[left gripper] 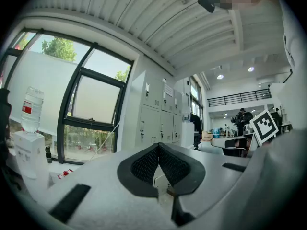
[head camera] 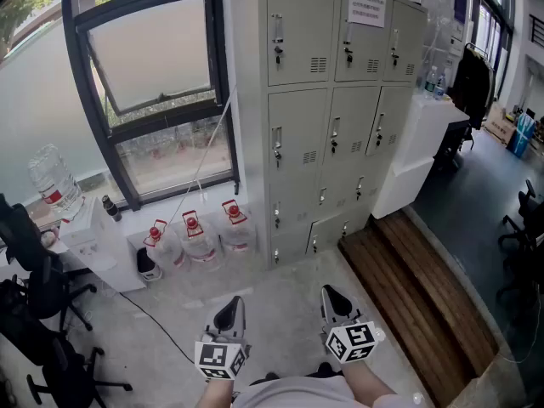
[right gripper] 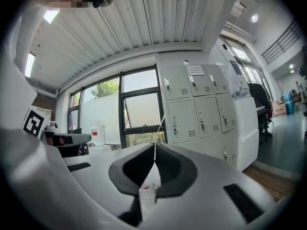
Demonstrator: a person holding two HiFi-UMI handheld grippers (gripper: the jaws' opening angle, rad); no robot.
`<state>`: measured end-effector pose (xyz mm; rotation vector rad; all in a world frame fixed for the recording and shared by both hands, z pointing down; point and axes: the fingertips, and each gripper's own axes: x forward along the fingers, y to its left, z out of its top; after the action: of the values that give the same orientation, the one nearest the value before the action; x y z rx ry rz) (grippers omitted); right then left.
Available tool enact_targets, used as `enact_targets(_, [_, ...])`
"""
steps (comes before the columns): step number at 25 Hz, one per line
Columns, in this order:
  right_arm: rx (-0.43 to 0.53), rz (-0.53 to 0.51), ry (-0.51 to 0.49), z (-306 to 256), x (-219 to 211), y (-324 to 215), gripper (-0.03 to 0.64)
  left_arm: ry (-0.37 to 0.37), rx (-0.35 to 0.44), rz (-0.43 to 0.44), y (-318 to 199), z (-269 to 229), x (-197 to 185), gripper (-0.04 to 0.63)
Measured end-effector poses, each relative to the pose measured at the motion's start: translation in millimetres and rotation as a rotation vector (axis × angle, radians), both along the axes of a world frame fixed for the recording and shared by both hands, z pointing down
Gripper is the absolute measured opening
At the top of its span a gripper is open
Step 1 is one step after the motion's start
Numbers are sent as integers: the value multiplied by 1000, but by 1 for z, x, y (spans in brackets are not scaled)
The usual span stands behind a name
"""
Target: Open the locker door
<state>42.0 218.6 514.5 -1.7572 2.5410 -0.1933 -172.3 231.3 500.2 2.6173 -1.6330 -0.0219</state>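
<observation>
A bank of grey lockers (head camera: 331, 100) stands against the wall ahead, three columns wide, every door shut, each with a small handle and lock. The lockers also show in the left gripper view (left gripper: 154, 116) and in the right gripper view (right gripper: 192, 107), some way off. My left gripper (head camera: 231, 308) and right gripper (head camera: 334, 296) hang low over the concrete floor, well short of the lockers. The left gripper's (left gripper: 158, 145) jaws meet at their tips with nothing between them. The right gripper's (right gripper: 154, 145) jaws are pressed together, also empty.
Three large water bottles (head camera: 194, 236) stand on the floor below the window, left of the lockers. A water dispenser (head camera: 64, 202) and black office chairs (head camera: 34, 296) are at the left. A white counter (head camera: 425, 143) and a wooden step (head camera: 416, 287) lie to the right.
</observation>
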Motion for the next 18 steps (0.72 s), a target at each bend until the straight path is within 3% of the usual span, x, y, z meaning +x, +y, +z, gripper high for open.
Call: enact_targets(18, [16,6,33,-2,-10,-10,15,-1,-16,-5,-12,5,-11,5])
